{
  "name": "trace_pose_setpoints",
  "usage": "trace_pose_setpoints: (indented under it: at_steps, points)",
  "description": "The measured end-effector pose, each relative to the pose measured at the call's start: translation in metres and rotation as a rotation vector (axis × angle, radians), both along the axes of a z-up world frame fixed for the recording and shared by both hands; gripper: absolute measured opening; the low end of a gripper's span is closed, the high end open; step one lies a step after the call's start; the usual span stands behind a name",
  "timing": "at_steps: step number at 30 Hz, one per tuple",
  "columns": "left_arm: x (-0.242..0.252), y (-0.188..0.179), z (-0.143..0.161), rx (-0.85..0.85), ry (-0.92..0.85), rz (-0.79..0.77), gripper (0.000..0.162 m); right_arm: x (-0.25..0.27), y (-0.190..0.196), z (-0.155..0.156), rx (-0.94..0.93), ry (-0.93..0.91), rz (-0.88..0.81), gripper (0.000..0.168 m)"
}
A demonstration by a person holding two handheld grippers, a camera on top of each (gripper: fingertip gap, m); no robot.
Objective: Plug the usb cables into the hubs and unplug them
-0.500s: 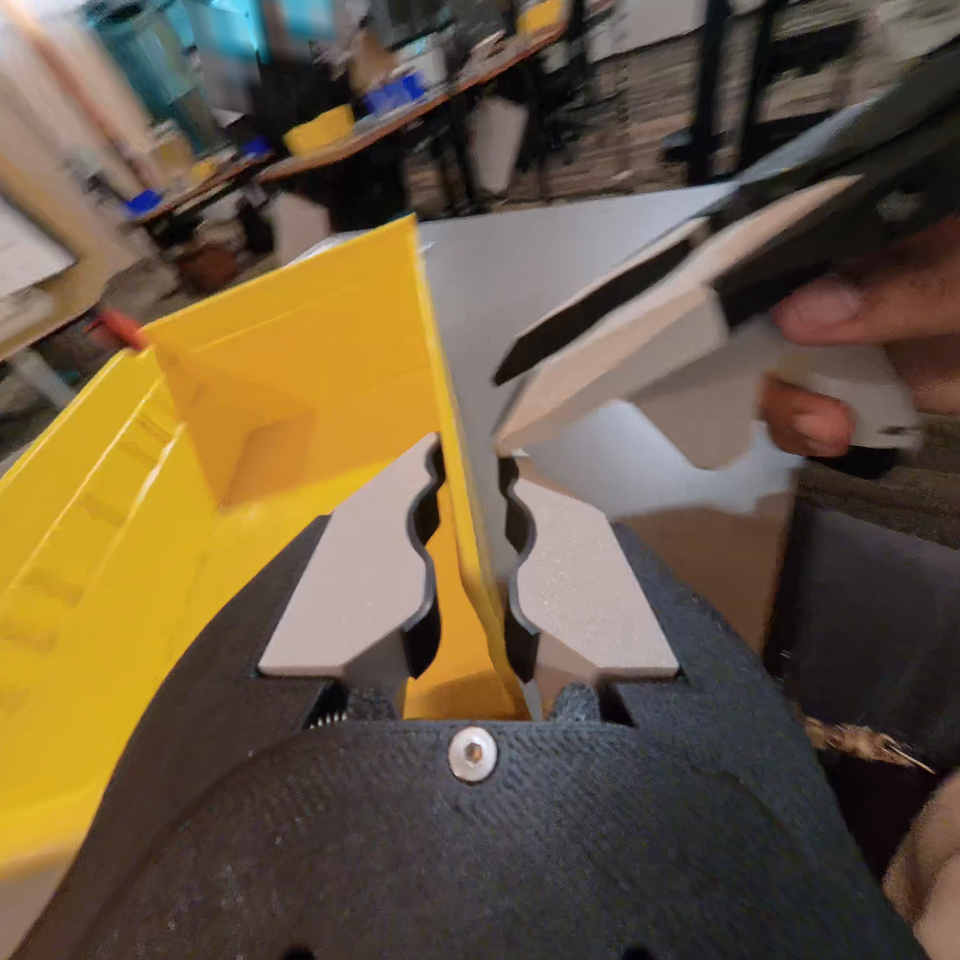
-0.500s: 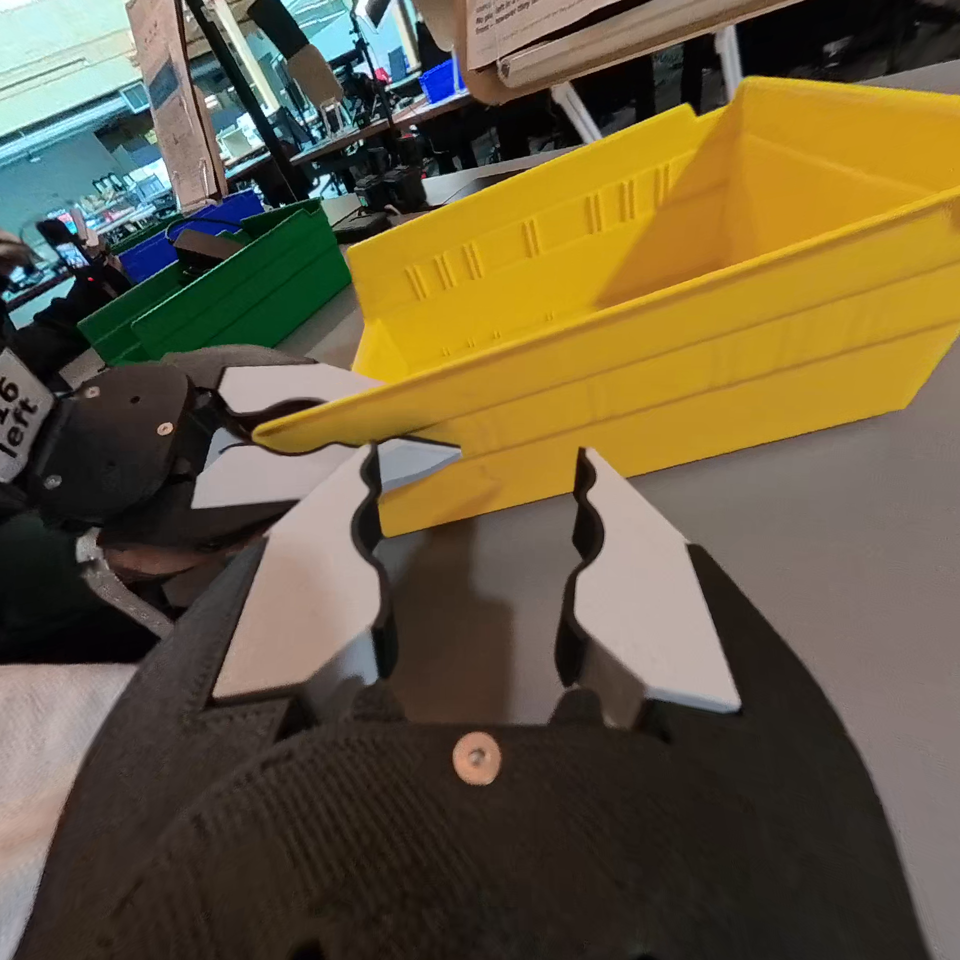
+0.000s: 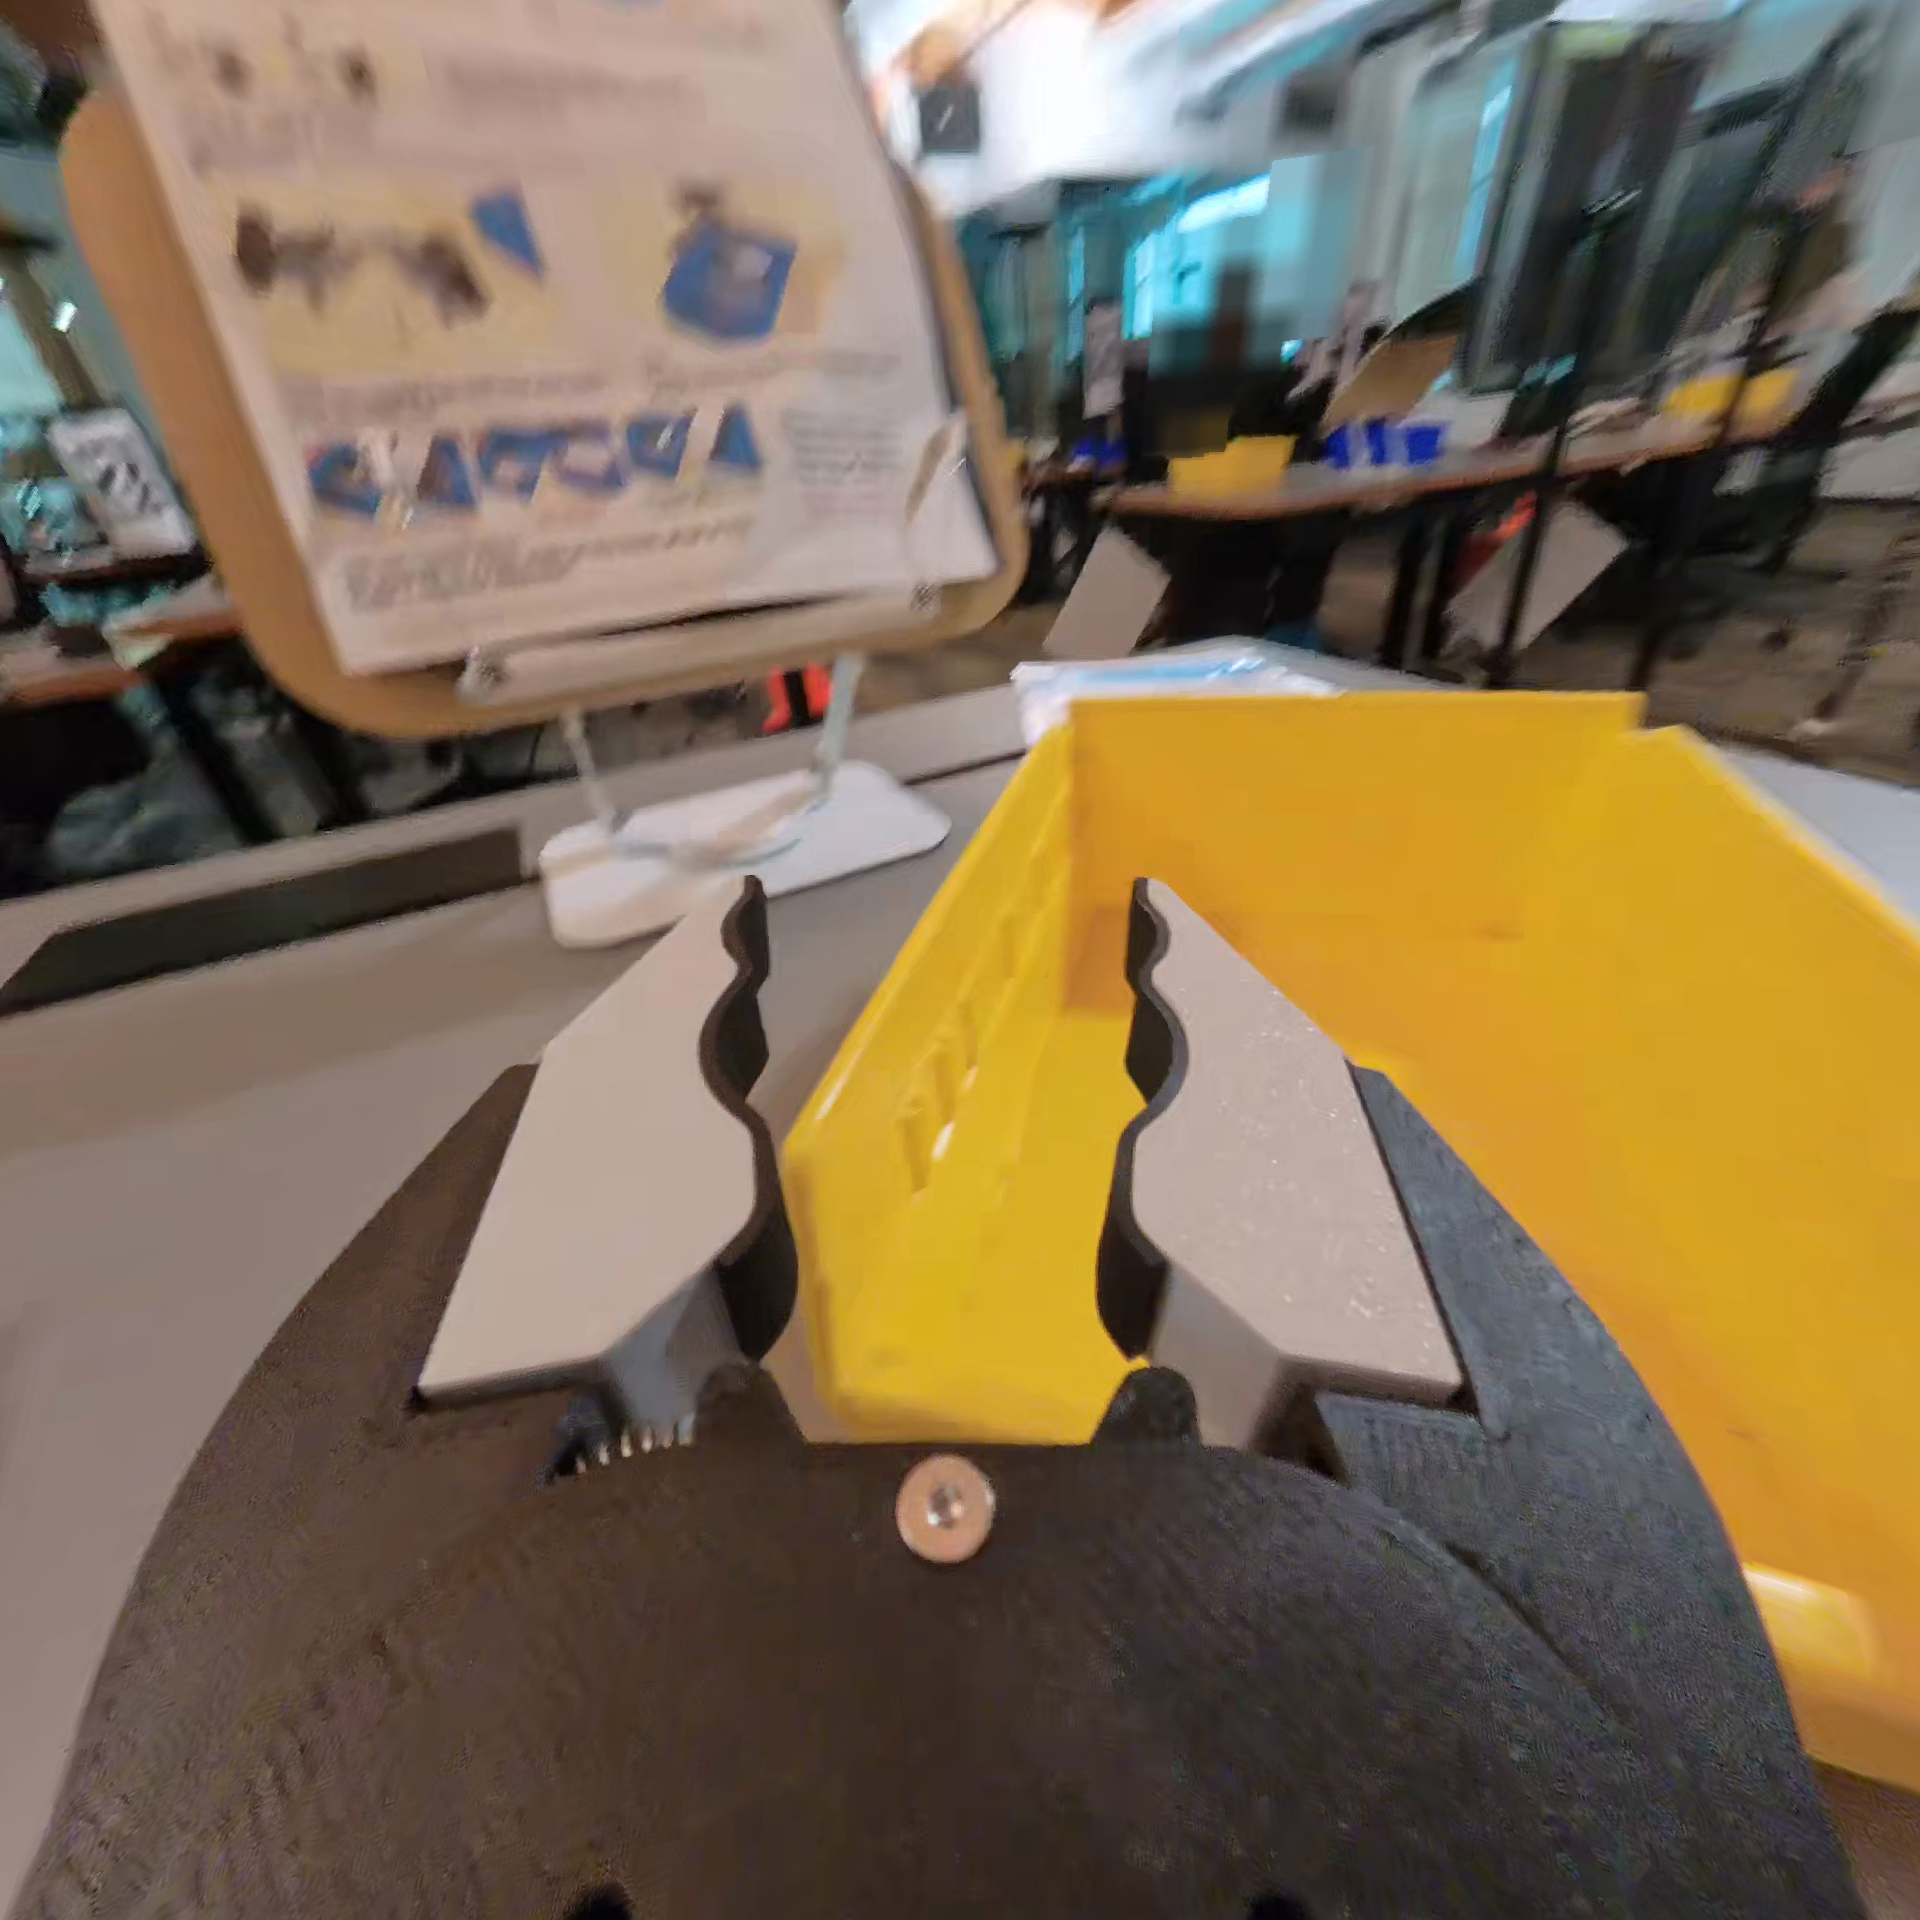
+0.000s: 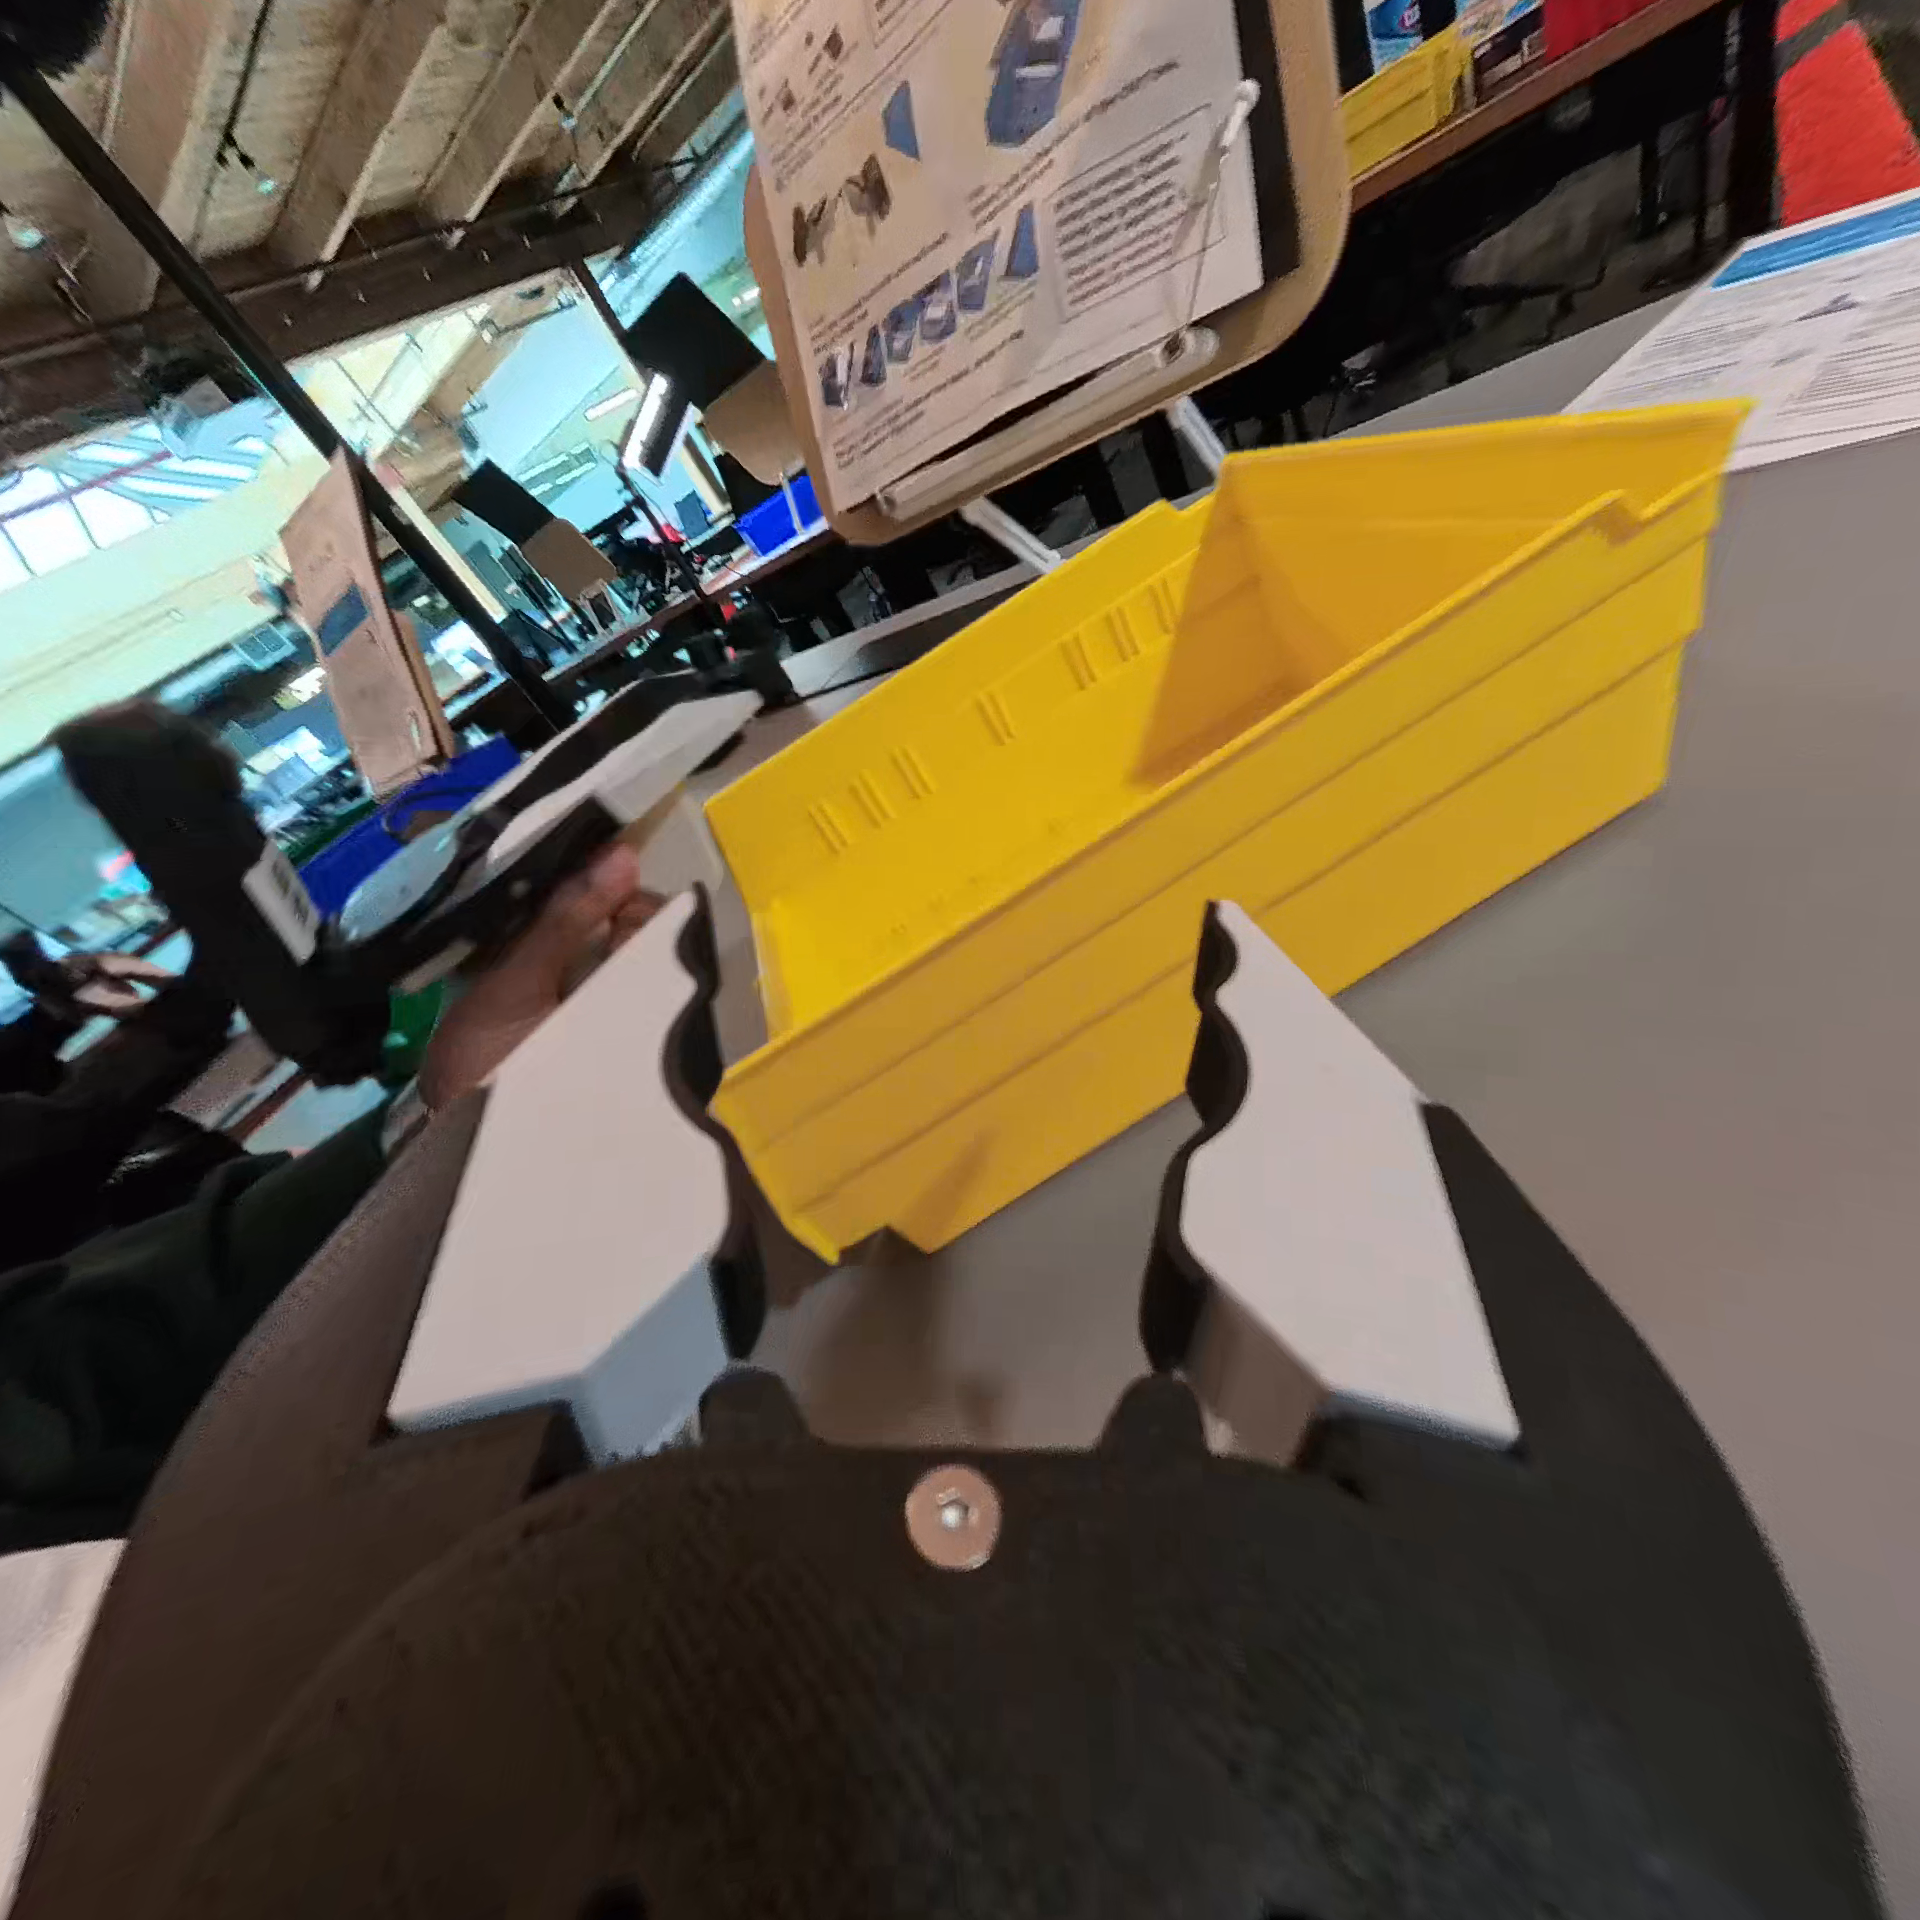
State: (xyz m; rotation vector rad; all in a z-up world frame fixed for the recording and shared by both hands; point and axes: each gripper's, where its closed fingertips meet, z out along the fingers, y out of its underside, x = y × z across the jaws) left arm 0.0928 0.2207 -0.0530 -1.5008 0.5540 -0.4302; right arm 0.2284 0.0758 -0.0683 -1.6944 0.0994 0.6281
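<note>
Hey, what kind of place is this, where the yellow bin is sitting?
Probably a workshop or lab hall. Rows of long work tables carry coloured storage bins, an instruction board stands on a stand beside the yellow bin, and exposed ceiling beams run overhead.

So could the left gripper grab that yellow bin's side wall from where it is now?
Probably yes. The left gripper is open, its fingers straddling the near wall of the yellow bin, with nothing between them; closing should catch it.
</note>
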Motion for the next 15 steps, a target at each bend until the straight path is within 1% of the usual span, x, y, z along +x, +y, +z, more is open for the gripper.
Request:
trace_pose_setpoints:
  at_steps: [1, 2, 5, 7, 9, 10, 11, 12, 13, 14, 15]
  points:
    - [-0.007, 0.009, -0.007, -0.045, -0.002, 0.036, 0.076, -0.012, 0.0, -0.008, -0.024, -0.048, -0.008, 0.103]
    - [-0.011, 0.014, -0.016, -0.097, -0.006, 0.051, 0.08, -0.022, 0.0, -0.019, -0.058, -0.106, -0.016, 0.11]
    - [-0.007, 0.018, -0.051, -0.289, 0.031, 0.009, 0.081, -0.042, 0.007, -0.042, -0.123, -0.242, 0.005, 0.123]
    - [-0.001, 0.013, -0.065, -0.363, 0.036, -0.041, 0.08, -0.042, 0.012, -0.052, -0.157, -0.291, 0.026, 0.121]
    - [0.004, 0.005, -0.062, -0.364, 0.002, -0.095, 0.071, -0.036, 0.015, -0.061, -0.192, -0.295, 0.054, 0.114]
    - [0.005, 0.001, -0.061, -0.356, 0.002, -0.113, 0.072, -0.035, 0.015, -0.063, -0.198, -0.278, 0.086, 0.118]
    - [0.008, -0.005, -0.061, -0.353, 0.007, -0.141, 0.073, -0.034, 0.014, -0.062, -0.2, -0.256, 0.117, 0.117]
    - [0.014, -0.012, -0.062, -0.353, 0.017, -0.19, 0.076, -0.03, 0.014, -0.061, -0.201, -0.239, 0.138, 0.106]
    - [0.02, -0.021, -0.062, -0.355, 0.029, -0.243, 0.071, -0.021, 0.014, -0.059, -0.202, -0.235, 0.133, 0.093]
    - [0.027, -0.032, -0.062, -0.352, 0.033, -0.316, 0.063, -0.008, 0.016, -0.056, -0.201, -0.246, 0.109, 0.078]
    - [0.034, -0.043, -0.062, -0.346, 0.041, -0.384, 0.061, 0.01, 0.019, -0.056, -0.208, -0.275, 0.067, 0.058]
